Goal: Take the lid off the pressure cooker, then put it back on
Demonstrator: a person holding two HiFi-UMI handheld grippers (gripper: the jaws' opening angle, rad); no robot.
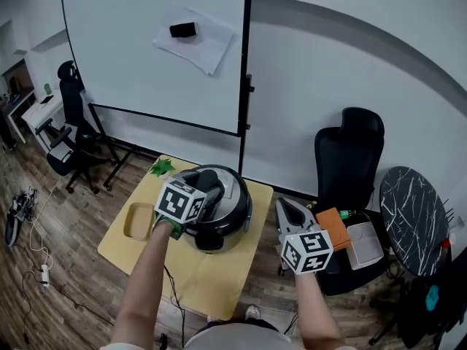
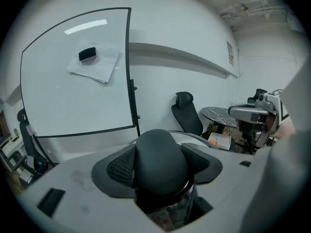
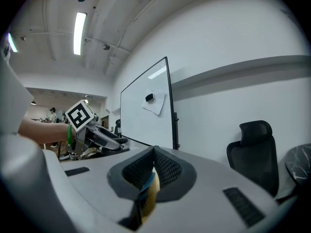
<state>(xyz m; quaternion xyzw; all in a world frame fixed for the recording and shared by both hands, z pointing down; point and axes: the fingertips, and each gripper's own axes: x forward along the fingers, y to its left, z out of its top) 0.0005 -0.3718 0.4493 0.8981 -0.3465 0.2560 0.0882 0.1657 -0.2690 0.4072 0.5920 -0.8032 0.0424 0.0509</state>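
Pressure cooker [image 1: 219, 221] mid-bench [image 1: 219, 279], round, black with steel rim, lid [image 1: 232, 189] on. Domed matte black knob [image 2: 160, 152] plain only in left gripper view, clamped between mesh-textured pads of left hand-held gripper [image 2: 160, 166]. Partly covered by marker cube [image 1: 181, 201] in head view. Right hand-held gripper [image 3: 154, 160] at cooker's 3 o'clock, off the light wooden bench, clenched. Yellow-blue scrap [image 3: 148, 193] in its gap unreadable.

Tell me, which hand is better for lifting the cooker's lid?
Left. The left gripper has its jaws around the lid knob on the pressure cooker. The right gripper is shut, off beside the table.
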